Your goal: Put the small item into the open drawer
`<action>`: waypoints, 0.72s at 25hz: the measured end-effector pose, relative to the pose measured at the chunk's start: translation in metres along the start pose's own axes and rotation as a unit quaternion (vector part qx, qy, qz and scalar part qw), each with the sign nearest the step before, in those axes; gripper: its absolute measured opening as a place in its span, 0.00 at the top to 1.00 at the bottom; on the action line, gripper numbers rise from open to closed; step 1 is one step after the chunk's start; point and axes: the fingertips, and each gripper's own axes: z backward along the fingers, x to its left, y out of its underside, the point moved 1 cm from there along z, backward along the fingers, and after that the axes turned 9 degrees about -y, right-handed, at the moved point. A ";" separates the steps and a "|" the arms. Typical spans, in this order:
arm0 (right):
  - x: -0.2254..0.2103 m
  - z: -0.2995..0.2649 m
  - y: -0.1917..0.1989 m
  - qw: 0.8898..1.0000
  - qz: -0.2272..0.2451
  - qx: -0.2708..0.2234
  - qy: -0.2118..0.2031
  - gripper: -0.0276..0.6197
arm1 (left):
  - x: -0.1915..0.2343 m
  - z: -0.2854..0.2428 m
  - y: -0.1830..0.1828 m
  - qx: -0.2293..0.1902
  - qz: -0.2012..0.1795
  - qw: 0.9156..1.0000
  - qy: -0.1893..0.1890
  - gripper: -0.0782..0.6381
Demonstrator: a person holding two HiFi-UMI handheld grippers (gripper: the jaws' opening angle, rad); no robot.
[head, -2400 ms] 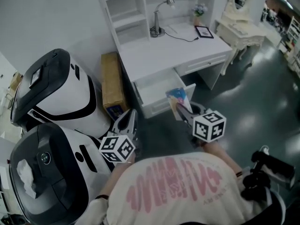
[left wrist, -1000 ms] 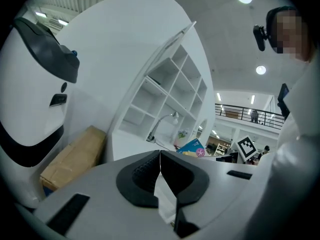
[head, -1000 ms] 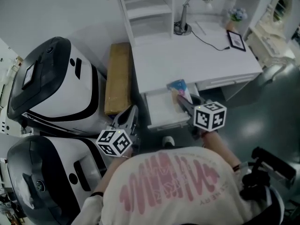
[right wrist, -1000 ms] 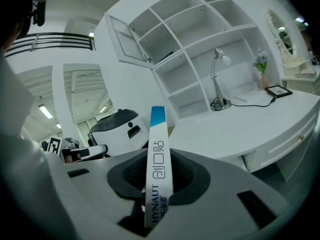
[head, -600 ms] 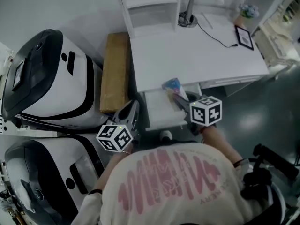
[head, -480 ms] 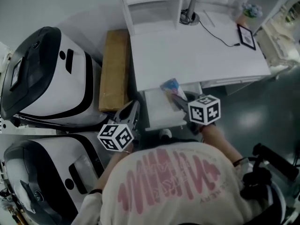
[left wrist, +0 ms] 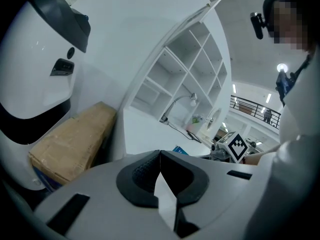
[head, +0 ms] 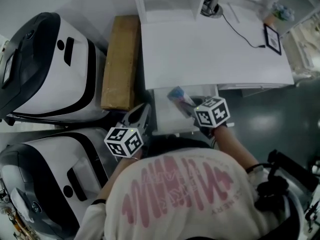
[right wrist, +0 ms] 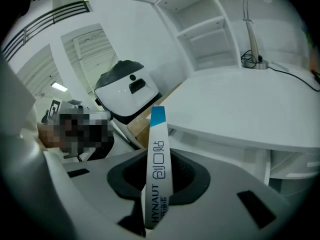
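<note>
My right gripper [head: 186,103] is shut on the small item, a flat white box with a blue end [head: 177,95]. In the head view it hangs over the open white drawer [head: 164,118], which sticks out from under the desk. The right gripper view shows the box [right wrist: 157,159] standing edge-on between the pads, its blue tip pointing away. My left gripper [head: 144,110] hovers at the drawer's left edge. Its jaws [left wrist: 160,156] are shut with nothing between them.
The white desk top [head: 210,54] lies behind the drawer, with a lamp base [head: 212,9] and a picture frame [head: 273,32] on it. A long cardboard box [head: 120,61] stands left of the desk. Two large white-and-black machines [head: 45,69] [head: 45,174] fill the left side.
Both grippers have sunk toward the drawer. The right one has tipped further down, still holding the box, which now sits lower over the drawer. The view looks down more steeply.
</note>
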 end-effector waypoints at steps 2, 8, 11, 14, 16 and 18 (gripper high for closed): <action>-0.002 -0.008 0.006 1.000 0.007 0.020 -0.007 0.82 | 0.006 -0.001 0.008 0.007 -0.004 1.000 -0.011 0.85; -0.005 -0.029 0.020 0.997 0.014 0.067 -0.029 0.82 | 0.025 -0.001 0.032 0.028 -0.001 0.999 -0.040 0.85; -0.007 -0.038 0.028 0.995 0.019 0.090 -0.038 0.82 | 0.031 -0.001 0.039 0.035 0.007 0.998 -0.051 0.85; -0.010 -0.047 0.036 0.992 0.023 0.112 -0.046 0.82 | 0.032 -0.002 0.045 0.040 0.010 0.998 -0.055 0.85; -0.012 -0.054 0.042 0.990 0.022 0.125 -0.054 0.82 | 0.032 -0.002 0.047 0.041 0.013 0.997 -0.058 0.85; -0.016 -0.060 0.049 0.988 0.016 0.138 -0.060 0.82 | 0.033 -0.001 0.047 0.041 0.017 0.997 -0.063 0.85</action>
